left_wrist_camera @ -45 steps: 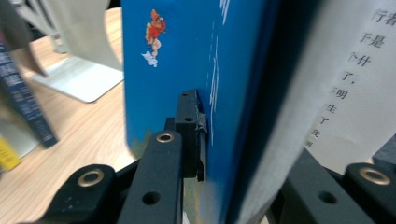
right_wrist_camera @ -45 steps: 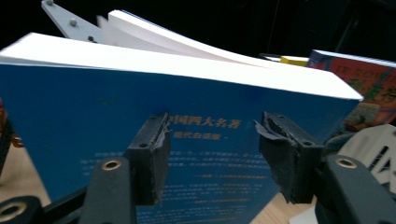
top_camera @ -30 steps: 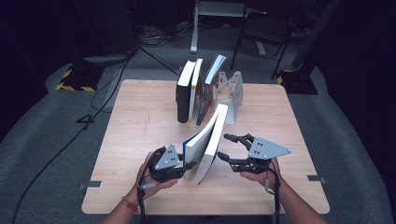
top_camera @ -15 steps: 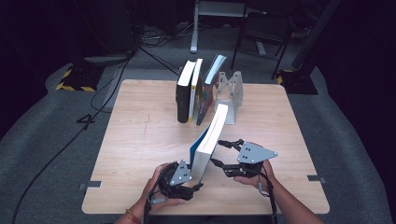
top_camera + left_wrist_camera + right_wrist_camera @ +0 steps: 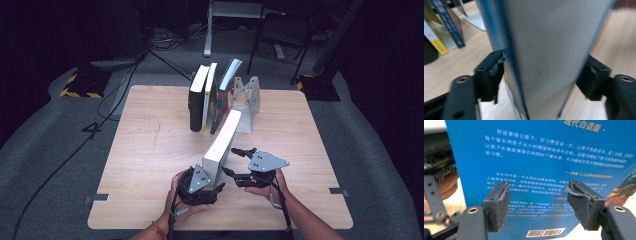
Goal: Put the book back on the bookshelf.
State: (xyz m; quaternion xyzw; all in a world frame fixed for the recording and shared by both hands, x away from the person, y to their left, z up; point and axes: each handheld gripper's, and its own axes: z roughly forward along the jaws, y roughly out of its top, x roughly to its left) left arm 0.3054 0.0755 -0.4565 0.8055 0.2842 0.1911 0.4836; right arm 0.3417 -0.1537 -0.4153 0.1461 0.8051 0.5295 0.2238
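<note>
A thick blue book [image 5: 222, 145] stands on its edge near the front of the wooden table [image 5: 145, 165], leaning a little. My left gripper [image 5: 212, 186] is at its near end. In the left gripper view the page block [image 5: 544, 50] fills the gap, and the jaws, which have just been closing, press on both covers. My right gripper [image 5: 229, 161] is at the book's right side. Its jaws have just been opening and stand open in front of the back cover [image 5: 549, 157], with nothing between them [image 5: 537, 202].
Three books [image 5: 207, 97] stand upright at the table's back, next to a grey metal bookend [image 5: 248, 100]. Cables, a chair and a stand lie on the dark floor beyond the table.
My left gripper has moved from the book's left side to its near end and taken it between the jaws. Both hands have sunk toward the table's front.
</note>
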